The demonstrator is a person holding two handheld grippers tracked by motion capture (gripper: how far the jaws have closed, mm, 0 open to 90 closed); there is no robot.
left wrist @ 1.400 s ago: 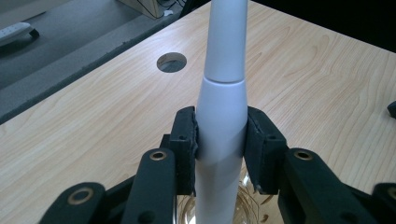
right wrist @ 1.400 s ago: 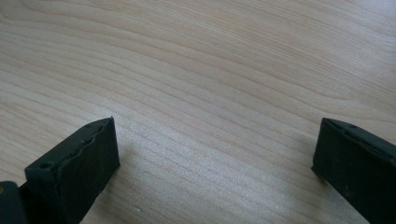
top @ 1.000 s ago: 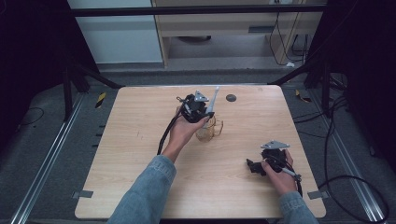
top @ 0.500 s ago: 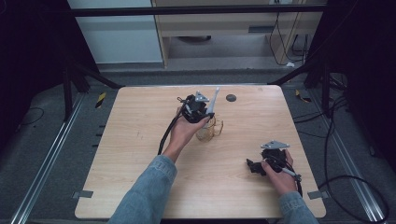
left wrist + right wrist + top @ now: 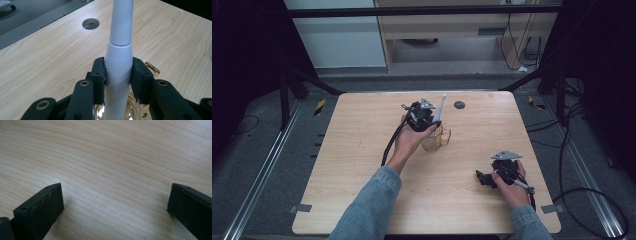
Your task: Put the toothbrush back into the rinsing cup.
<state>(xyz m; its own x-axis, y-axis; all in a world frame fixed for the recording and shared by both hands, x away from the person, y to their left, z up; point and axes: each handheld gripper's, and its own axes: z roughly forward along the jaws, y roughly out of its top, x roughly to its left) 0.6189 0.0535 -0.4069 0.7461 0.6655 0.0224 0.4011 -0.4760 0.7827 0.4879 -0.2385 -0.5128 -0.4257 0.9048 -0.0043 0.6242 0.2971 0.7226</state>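
Observation:
My left gripper (image 5: 430,119) is shut on a white tapered stick-like tool (image 5: 441,104), held near upright over the table's far middle. In the left gripper view both black pads (image 5: 99,72) clamp the tool's thicker lower part (image 5: 119,62). Its thinner shaft rises out of the top of that view. Right beneath it stands a clear amber-tinted glass cup (image 5: 437,140) with a side handle (image 5: 152,69); the tool's lower end goes down into it. My right gripper (image 5: 485,178) rests low on the table at the near right, open (image 5: 115,202), bare wood between its jaws.
The light wooden table (image 5: 357,145) has a round cable hole (image 5: 459,105) near its far edge, just beyond the tool (image 5: 90,23). Metal frame rails and cables run on the floor around the table. A pale cabinet stands behind it.

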